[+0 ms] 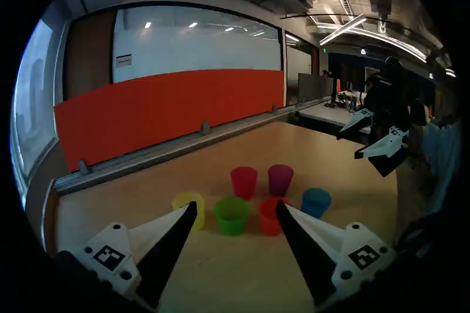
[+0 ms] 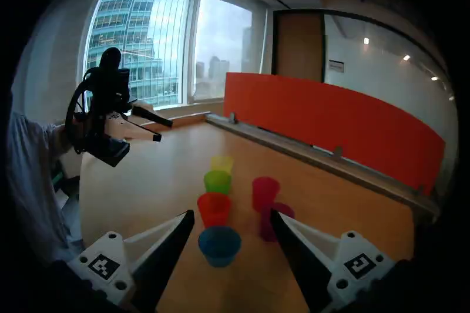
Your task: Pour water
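Jaws of the left gripper [image 1: 235, 203] are being held wide apart and empty in the left gripper view, low over the counter [image 1: 329, 154]. Six cups are being framed between and just beyond the fingertips, all upright on the counter in two rows. In the near row, a yellow cup [image 1: 188, 202], a green cup [image 1: 231, 214], an orange cup [image 1: 268, 216] and a blue cup [image 1: 316, 201] are being shown from left to right, close together. The yellow cup is being partly hidden by one finger and the orange cup by the other. Behind them, a red cup [image 1: 244, 181] and a purple cup [image 1: 280, 179] are being shown side by side. Beyond the cups, an orange panel [image 1: 176, 107] is being seen along the counter's far edge. At the right, the right gripper [image 1: 346, 145] is being held in the air by a person [image 1: 437, 148], well apart from the cups, its jaws open with nothing between them.

In the right gripper view, the right gripper's [image 2: 231, 213] jaws are being held open and empty over the counter [image 2: 153, 178]. The row is being seen end on: the blue cup [image 2: 219, 245] nearest, between the fingertips, then the orange cup [image 2: 214, 207], green cup [image 2: 217, 181] and yellow cup [image 2: 222, 163] farther off. The red cup [image 2: 265, 191] is being shown to the right of the row, and the purple cup [image 2: 271, 219] nearer, partly covered by a finger. At the left, the left gripper [image 2: 164, 131] is being held near the counter's edge, jaws apart, gripping nothing. Windows [image 2: 147, 43] are being seen behind it.
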`<move>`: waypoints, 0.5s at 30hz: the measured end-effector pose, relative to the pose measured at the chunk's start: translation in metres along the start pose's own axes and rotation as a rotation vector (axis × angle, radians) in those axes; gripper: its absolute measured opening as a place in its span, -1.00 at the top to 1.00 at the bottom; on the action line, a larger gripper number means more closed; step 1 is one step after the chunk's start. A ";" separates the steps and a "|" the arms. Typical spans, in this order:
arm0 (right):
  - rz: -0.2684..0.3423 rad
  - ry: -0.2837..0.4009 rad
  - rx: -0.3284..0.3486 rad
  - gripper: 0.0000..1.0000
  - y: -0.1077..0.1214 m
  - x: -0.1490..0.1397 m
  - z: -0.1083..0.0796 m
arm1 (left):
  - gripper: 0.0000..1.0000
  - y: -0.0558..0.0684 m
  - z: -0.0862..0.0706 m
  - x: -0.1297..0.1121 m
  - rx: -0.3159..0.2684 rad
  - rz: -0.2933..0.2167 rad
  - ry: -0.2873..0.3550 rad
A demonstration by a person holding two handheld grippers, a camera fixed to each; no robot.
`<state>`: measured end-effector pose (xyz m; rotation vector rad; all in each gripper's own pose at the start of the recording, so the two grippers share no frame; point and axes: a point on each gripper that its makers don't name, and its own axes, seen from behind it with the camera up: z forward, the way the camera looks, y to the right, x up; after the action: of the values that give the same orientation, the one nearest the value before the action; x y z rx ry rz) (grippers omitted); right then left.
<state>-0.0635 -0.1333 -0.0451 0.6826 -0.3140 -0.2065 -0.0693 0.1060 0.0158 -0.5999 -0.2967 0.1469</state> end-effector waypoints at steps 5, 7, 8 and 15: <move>-0.004 -0.030 0.015 -1.00 -0.003 -0.015 0.007 | -1.00 -0.001 0.010 -0.014 0.006 0.027 -0.029; -0.005 -0.041 0.020 -1.00 -0.004 -0.020 0.010 | -1.00 -0.002 0.014 -0.019 0.006 0.032 -0.041; -0.006 -0.045 0.021 -1.00 -0.004 -0.023 0.012 | -1.00 -0.002 0.015 -0.021 0.004 0.033 -0.046; -0.015 -0.082 0.033 -1.00 -0.006 -0.042 0.024 | -1.00 -0.001 0.029 -0.037 -0.020 0.029 -0.083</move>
<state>-0.1117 -0.1399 -0.0407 0.7110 -0.3910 -0.2446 -0.1135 0.1123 0.0301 -0.6190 -0.3702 0.1978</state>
